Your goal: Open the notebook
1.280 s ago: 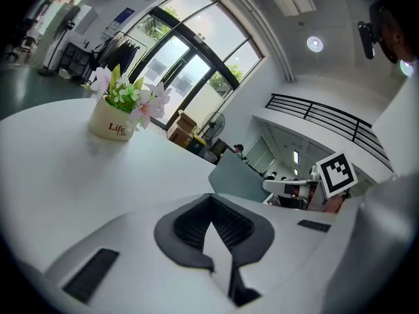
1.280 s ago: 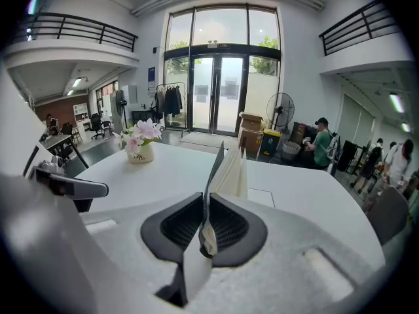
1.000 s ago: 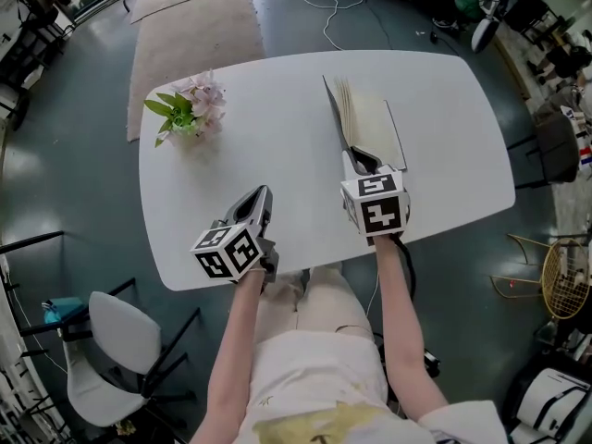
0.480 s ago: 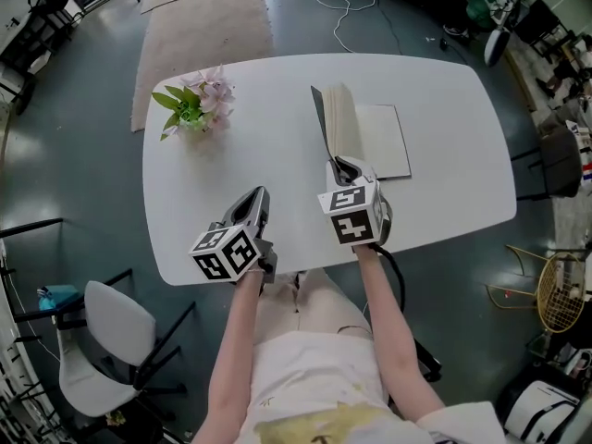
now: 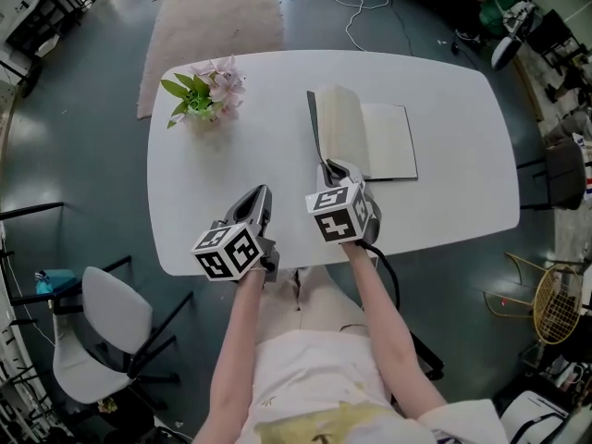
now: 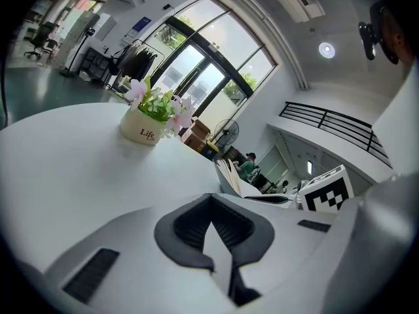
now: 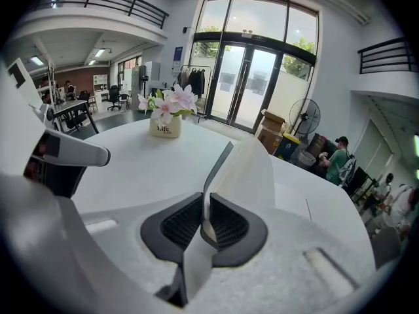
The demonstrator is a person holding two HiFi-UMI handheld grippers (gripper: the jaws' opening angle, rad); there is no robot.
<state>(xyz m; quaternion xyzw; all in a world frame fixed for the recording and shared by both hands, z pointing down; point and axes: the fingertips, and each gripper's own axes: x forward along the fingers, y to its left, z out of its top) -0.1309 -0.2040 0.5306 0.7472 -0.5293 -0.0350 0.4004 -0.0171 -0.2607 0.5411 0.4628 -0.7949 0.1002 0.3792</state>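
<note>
The right tongs [image 5: 330, 166] pinch the near edge of the notebook [image 5: 375, 141], whose dark cover stands upright with cream pages fanned beside it, at the middle of the white counter [image 5: 444, 197]. The left tongs [image 5: 262, 199], near the counter's front edge, are closed on nothing. The flower pot [image 6: 144, 131] reads "Life".

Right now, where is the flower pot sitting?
In the head view the flower pot stands near the table's far left corner. It is left of the partly opened notebook and well beyond the left gripper.
</note>
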